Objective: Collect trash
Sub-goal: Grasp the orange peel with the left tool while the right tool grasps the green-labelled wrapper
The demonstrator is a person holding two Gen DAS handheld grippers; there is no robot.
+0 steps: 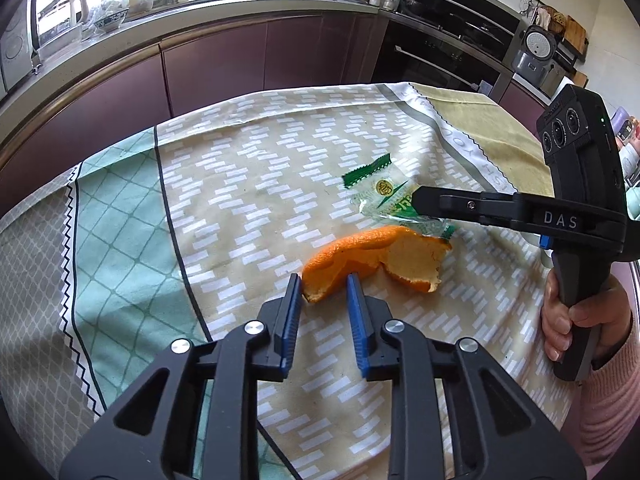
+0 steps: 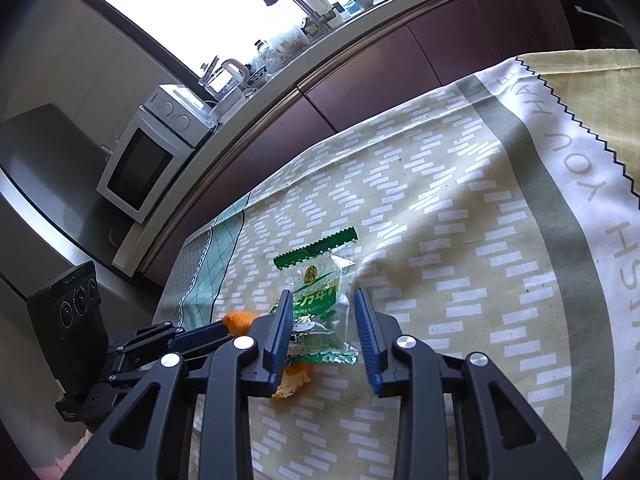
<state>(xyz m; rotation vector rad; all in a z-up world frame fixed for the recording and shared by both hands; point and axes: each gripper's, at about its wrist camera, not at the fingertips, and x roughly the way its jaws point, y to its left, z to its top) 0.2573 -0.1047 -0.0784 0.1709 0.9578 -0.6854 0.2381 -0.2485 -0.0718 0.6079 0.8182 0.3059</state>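
An orange peel [image 1: 372,256] lies on the patterned tablecloth [image 1: 260,184]. My left gripper [image 1: 324,282] is open, and the peel's near left end sits between its blue pads. A clear and green snack wrapper [image 1: 384,196] lies just behind the peel. In the right wrist view my right gripper [image 2: 324,300] is open with its fingers on either side of the wrapper [image 2: 318,300]. The peel [image 2: 240,322] shows partly behind the left finger. In the left wrist view the right gripper [image 1: 418,200] reaches in from the right over the wrapper.
The table's far edge [image 1: 280,96] faces purple kitchen cabinets [image 1: 216,60] under a cluttered counter. A white microwave [image 2: 140,160] and a kettle [image 2: 230,76] stand on the counter. An oven stack [image 1: 452,36] is at the back right.
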